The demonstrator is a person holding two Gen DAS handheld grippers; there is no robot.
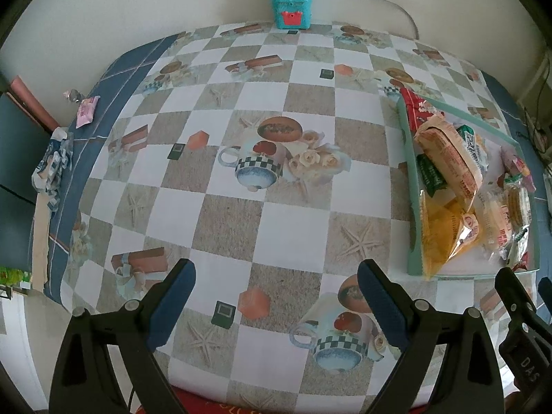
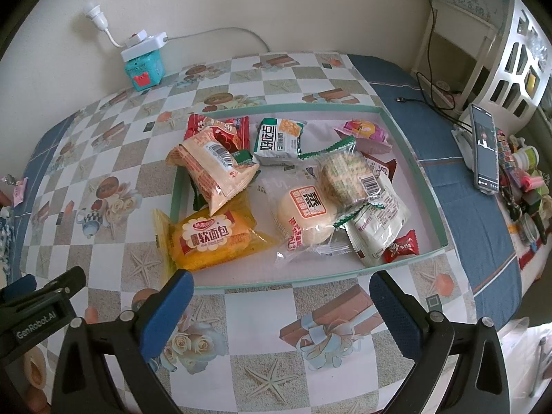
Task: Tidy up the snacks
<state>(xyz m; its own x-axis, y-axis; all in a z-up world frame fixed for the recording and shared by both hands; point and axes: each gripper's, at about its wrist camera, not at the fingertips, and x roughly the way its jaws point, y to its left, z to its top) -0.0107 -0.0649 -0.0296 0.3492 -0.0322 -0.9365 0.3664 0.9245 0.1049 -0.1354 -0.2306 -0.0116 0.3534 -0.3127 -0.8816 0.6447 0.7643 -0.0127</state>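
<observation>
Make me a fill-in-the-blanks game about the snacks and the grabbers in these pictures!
1. The snacks lie in a shallow tray with a ____ rim.
2. The soft bread pack that hangs over the tray's near left corner is ____ in colour.
3. Both the left gripper and the right gripper have their jaws ____, holding nothing.
4. The teal box by the wall has a white ____ strip on top.

Missing words: green; yellow; open; power
</observation>
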